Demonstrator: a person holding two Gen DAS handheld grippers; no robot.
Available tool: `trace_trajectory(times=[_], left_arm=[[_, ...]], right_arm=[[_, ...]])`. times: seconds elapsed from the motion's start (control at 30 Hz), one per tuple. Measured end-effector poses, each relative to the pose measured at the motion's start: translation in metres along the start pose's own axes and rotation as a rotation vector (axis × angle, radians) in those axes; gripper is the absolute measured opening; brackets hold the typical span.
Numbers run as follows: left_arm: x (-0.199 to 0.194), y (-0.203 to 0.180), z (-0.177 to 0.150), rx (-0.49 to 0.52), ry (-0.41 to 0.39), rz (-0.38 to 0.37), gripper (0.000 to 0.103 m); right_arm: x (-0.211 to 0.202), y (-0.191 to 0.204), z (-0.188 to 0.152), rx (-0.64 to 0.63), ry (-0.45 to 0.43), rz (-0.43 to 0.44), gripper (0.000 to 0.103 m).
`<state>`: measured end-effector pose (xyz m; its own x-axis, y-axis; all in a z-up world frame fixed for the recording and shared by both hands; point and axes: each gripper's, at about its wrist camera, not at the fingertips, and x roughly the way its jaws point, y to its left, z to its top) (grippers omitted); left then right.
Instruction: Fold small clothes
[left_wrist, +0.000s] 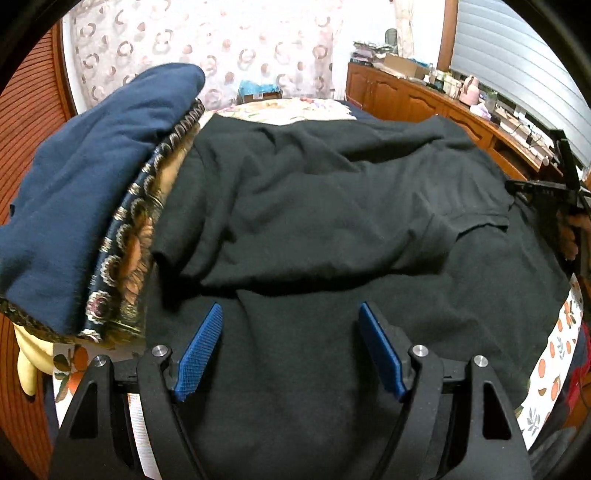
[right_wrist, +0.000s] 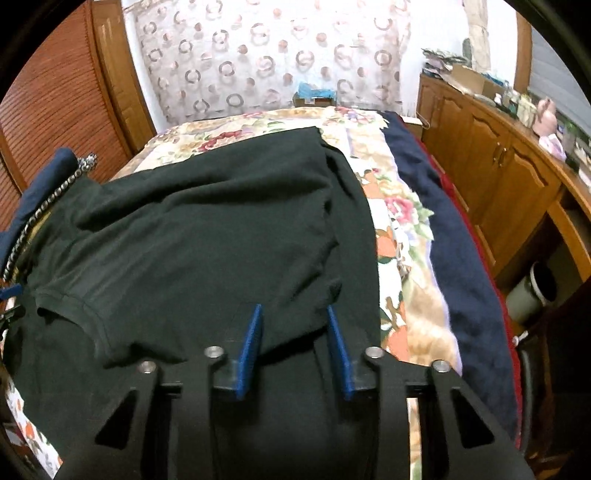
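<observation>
Two black grippers with blue ribbed pads hover over a dark, rumpled short-sleeved shirt (right_wrist: 207, 236) spread on the floral bedspread (right_wrist: 402, 221): the left gripper (left_wrist: 290, 314) gapes wide, the right gripper (right_wrist: 293, 314) stands partly open, both empty. Bare bedspread lies beyond the shirt's far and right edges (a folded navy cloth (left_wrist: 85, 177) crowds the left). Its sleeves point sideways.

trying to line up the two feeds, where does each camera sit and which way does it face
Left wrist: on the left gripper, looking forward over the black shirt toward the curtain; own open blue fingers show, with the right gripper at the right edge.
Right wrist: on the right gripper above the shirt's right side; own open fingers show.
Shared: shirt, navy garment, floral bedspread, wooden cabinets.
</observation>
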<state>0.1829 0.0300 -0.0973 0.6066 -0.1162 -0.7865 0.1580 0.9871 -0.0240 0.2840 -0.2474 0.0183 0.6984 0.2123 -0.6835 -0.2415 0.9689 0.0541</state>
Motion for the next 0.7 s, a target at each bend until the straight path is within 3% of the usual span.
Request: trace_trajectory(times=[0.37, 0.47, 0.7], left_arm=[[0.006, -0.002, -0.005, 0.008, -0.01, 0.024, 0.081], [0.012, 0.001, -0.003, -0.022, 0.015, 0.049, 0.103], [0.014, 0.0, -0.003, -0.028, 0.019, 0.055, 0.103]], right_arm=[[0.005, 0.009, -0.027, -0.05, -0.037, -0.047, 0.029], [0.004, 0.011, -0.029, -0.062, -0.038, -0.06, 0.029], [0.002, 0.011, -0.03, -0.083, -0.04, -0.079, 0.028]])
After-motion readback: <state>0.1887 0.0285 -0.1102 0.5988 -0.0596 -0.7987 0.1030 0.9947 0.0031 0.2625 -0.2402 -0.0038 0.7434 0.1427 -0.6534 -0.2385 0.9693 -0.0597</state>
